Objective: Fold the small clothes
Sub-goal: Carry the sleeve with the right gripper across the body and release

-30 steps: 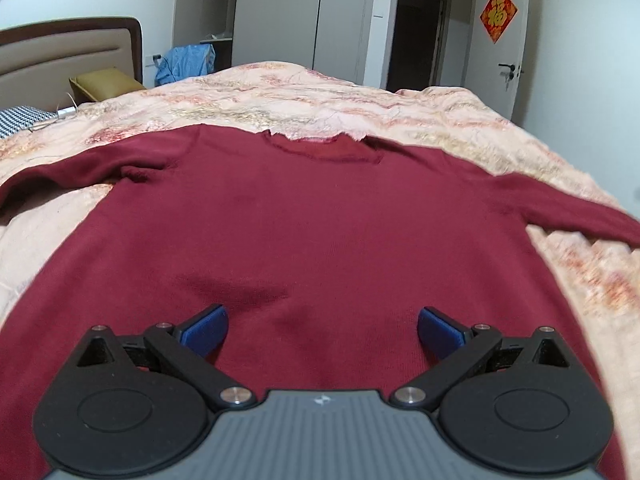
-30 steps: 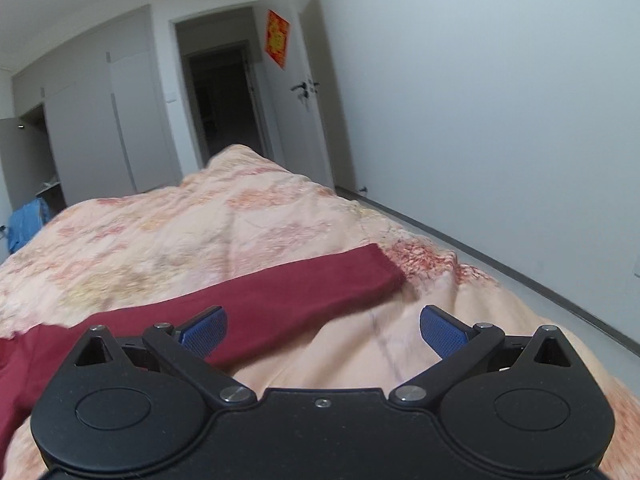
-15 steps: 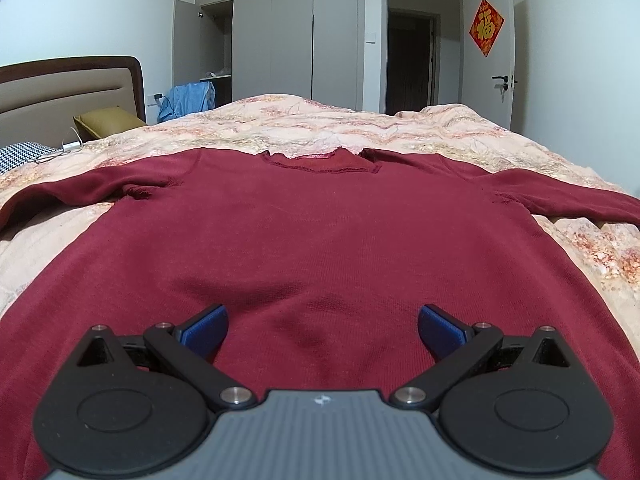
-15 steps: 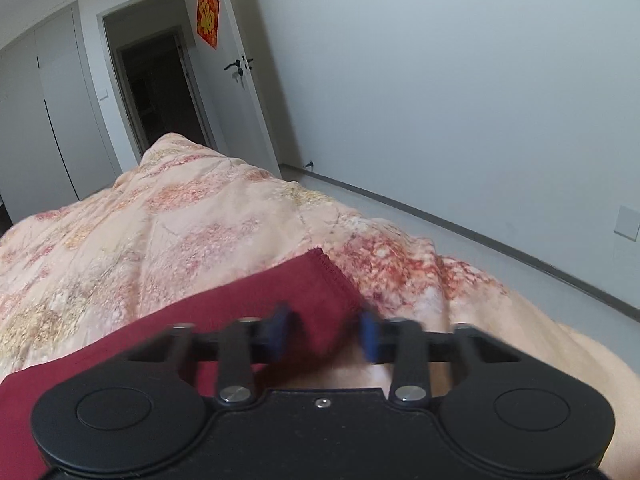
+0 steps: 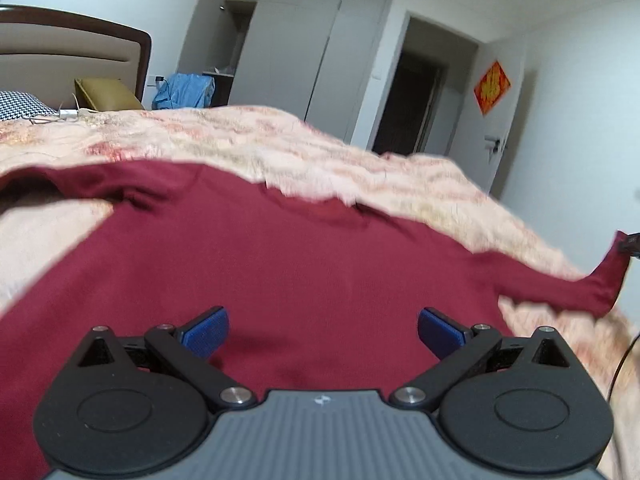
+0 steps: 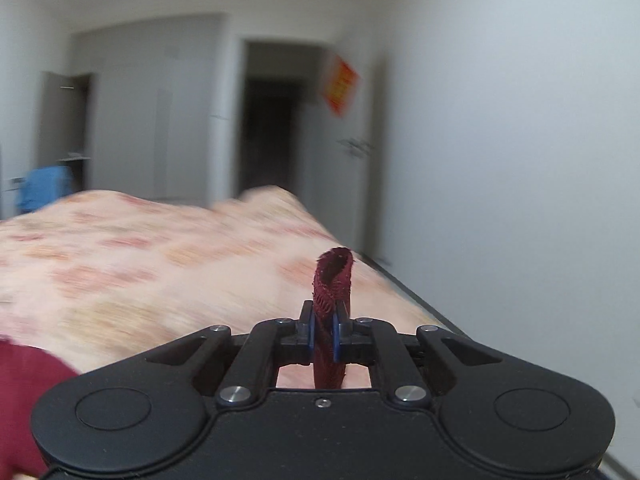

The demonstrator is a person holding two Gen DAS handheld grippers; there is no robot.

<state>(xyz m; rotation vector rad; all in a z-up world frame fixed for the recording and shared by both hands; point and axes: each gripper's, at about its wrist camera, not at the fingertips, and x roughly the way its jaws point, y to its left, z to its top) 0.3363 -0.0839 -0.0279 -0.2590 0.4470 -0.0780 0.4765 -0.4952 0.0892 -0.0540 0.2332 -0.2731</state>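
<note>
A dark red sweater (image 5: 304,272) lies flat, front up, on the bed, collar away from me and both sleeves spread out. My left gripper (image 5: 323,330) is open and empty, low over the sweater's lower body. My right gripper (image 6: 324,330) is shut on the cuff of the sweater's right sleeve (image 6: 334,276), which sticks up between the blue pads. In the left wrist view that sleeve (image 5: 580,288) rises off the bed at the far right.
The bed is covered by a peach floral quilt (image 5: 360,168). A headboard (image 5: 72,52), a yellow pillow (image 5: 106,94) and a checked pillow (image 5: 20,106) are at the far left. Wardrobes and an open doorway (image 5: 408,104) stand behind. The bed's right edge (image 6: 400,288) drops to the floor.
My right gripper has shut on the sleeve cuff and lifted it off the quilt. My left gripper has tilted and shifted a little, still open over the sweater body.
</note>
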